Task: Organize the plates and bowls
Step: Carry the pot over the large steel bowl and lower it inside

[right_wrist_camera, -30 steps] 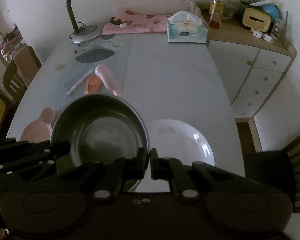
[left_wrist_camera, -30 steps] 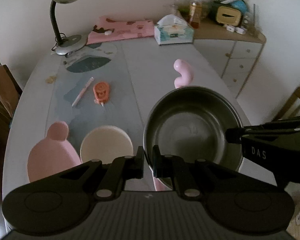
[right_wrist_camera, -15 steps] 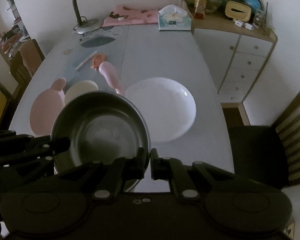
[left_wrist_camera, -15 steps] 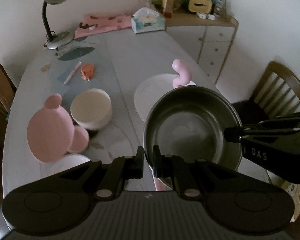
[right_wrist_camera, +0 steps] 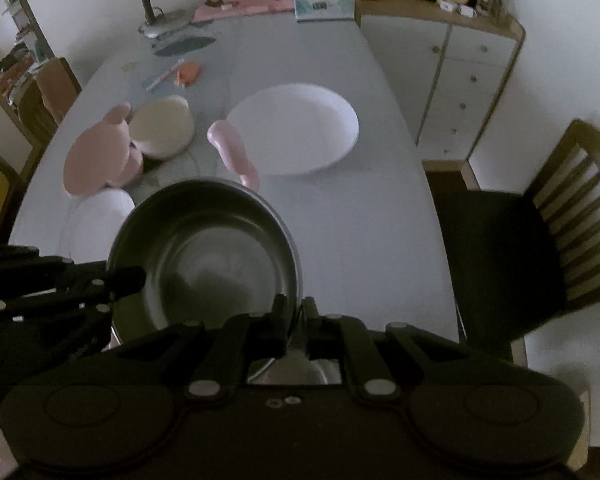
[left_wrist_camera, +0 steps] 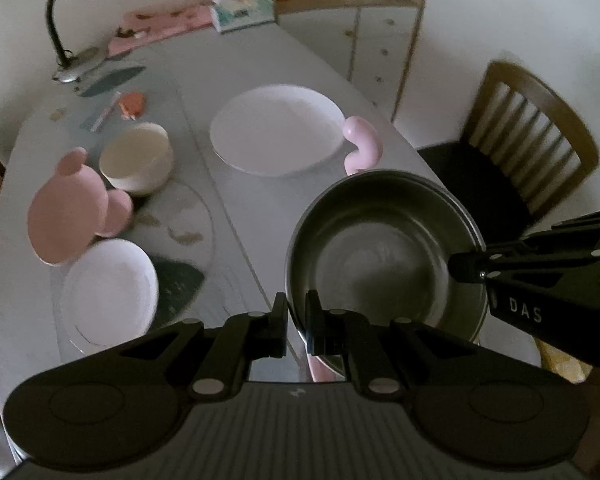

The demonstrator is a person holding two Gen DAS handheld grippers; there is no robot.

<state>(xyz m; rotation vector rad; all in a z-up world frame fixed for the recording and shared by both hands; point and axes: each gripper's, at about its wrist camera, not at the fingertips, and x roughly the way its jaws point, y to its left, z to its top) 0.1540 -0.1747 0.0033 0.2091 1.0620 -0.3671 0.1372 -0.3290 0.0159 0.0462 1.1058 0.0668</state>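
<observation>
Left claw point(left_wrist_camera: 296, 322): clamped on the near-left rim of the metal bowl point(left_wrist_camera: 384, 256), one finger inside the wall and one outside.
Right claw point(right_wrist_camera: 295, 320): pinched shut on the opposite side of the same rim; in the left camera it enters at 3 o'clock.
Metal bowl: held in the air between the two claws, mouth up and roughly level, above the near end of the table point(right_wrist_camera: 380, 216). A pink handle point(left_wrist_camera: 360, 144) sticks out past its far rim at 12 o'clock.
Change: over the last second both cameras have climbed and pulled back. The big white plate point(left_wrist_camera: 275, 128), the small white plate point(left_wrist_camera: 107, 292) and the near edge of the table were out of the left camera a second ago and are in view now, while the bowl keeps the same spot between the fingers. So the bowl has been lifted well clear of the table, the grip unchanged.
Other dishes: the big white plate sits alone at 12 o'clock; a cream bowl point(left_wrist_camera: 137, 156) is at 10 o'clock, touching a pink eared plate point(left_wrist_camera: 69, 220); the small white plate lies at 8 o'clock, just beside the pink one.
Meaning for the task: the bowl looks to be in transit, not yet put down. Where it belongs cannot be told from this; the cream bowl is one likely partner for nesting.
Risk: two thin rim grips on a wide bowl may let it tip if the hands drift apart.
</observation>
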